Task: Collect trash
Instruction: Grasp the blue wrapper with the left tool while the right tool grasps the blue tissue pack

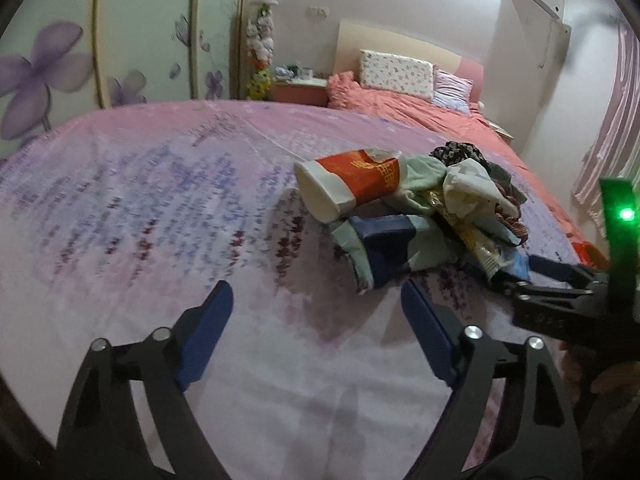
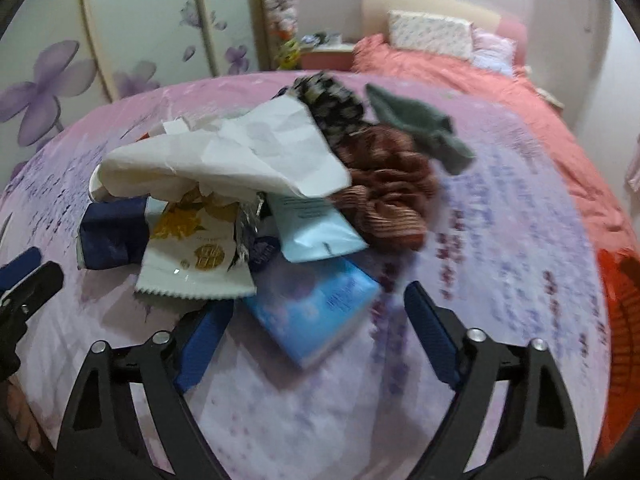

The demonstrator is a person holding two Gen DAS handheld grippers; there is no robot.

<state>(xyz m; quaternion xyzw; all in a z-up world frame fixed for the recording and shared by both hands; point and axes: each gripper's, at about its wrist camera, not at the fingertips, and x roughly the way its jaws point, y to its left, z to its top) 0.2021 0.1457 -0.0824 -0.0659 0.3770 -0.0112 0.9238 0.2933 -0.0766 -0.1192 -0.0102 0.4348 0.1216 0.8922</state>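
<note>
A heap of litter and clothing lies on a lilac floral sheet (image 1: 160,200). A red-and-white paper cup (image 1: 352,184) lies on its side at the heap's left. Crumpled white paper (image 2: 240,156) tops a white-and-yellow snack wrapper (image 2: 196,260), a pale blue packet (image 2: 312,228) and a navy item (image 2: 112,232). A blue tissue pack (image 2: 316,312) lies between the fingers of my right gripper (image 2: 316,304), which stands open; the pads do not press it. My left gripper (image 1: 316,300) is open over bare sheet, just short of the heap.
A brown striped cloth (image 2: 388,196), a black floral cloth (image 2: 328,104) and a grey sock (image 2: 424,128) lie in the heap. An orange basket (image 2: 620,304) stands at the right edge. Behind are a coral bed (image 1: 400,108), a nightstand (image 1: 300,90) and a flowered wardrobe (image 1: 120,40).
</note>
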